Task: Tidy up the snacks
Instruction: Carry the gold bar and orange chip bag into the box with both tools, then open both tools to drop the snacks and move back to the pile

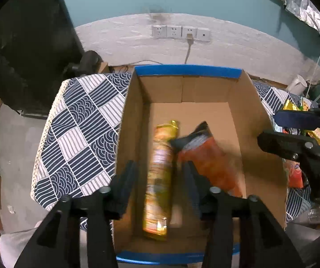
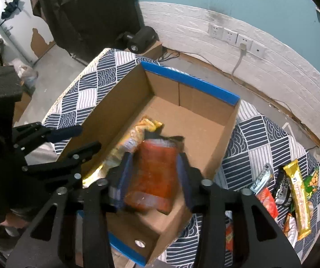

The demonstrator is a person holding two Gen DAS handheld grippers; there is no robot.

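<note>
Both grippers hang over the cardboard box (image 1: 244, 102), the left gripper (image 1: 157, 178) wide apart, the right gripper (image 2: 153, 174) apart around the orange bag (image 2: 155, 178), with two snacks inside.

The left wrist camera hangs close over the box's (image 1: 189, 71) near end, looking down its length toward the wall; the right looks in from the right; both share the box (image 2: 189, 82).

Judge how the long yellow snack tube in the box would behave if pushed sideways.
The long yellow snack tube looks rounded, so it would probably roll toward the cardboard box wall. Its glossy wrapper likely slips. The orange packet lying against it might block rolling that way.
</note>
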